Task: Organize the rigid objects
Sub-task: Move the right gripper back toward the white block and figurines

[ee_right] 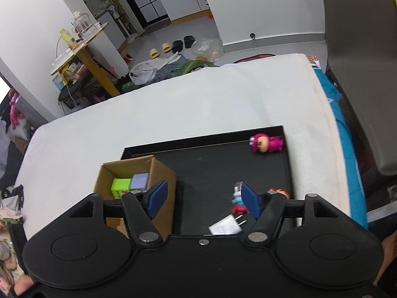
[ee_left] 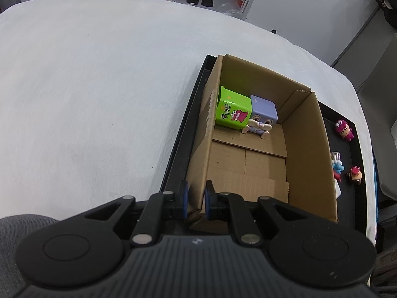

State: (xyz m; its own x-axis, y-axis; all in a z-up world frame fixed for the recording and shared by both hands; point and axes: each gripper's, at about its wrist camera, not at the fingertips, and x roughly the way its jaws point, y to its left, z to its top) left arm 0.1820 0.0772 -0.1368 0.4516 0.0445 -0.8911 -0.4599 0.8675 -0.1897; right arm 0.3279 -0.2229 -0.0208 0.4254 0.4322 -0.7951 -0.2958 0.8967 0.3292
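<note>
Your left gripper (ee_left: 196, 193) pinches the near left wall of the box (ee_left: 307, 149), one blue pad outside the cardboard and one inside, both pressed against it. The box stands open on the left part of the black tray (ee_left: 181, 134), which lies on the white table (ee_left: 99, 87).

Inside the box, at the far end, you have a green cube (ee_left: 232, 110) against the left wall and a purple cube (ee_left: 264, 110) touching it on the right, a rabbit face showing on the purple one's near side. The rest of the box floor is bare cardboard.

Your right gripper (ee_right: 203, 200) is spread wide and holds nothing, hovering above the tray's near part. Its left pad sits over the box's right wall in view; its right pad (ee_right: 250, 200) is just beside a blue and red figure (ee_right: 237, 202) standing on the tray. A white card (ee_right: 225, 226) lies near that figure, closer to you. A brown figure (ee_right: 281, 192) is partly hidden behind the right finger. A pink figure (ee_right: 266, 144) lies on its side in the tray's far right corner, well apart from the others.
</note>
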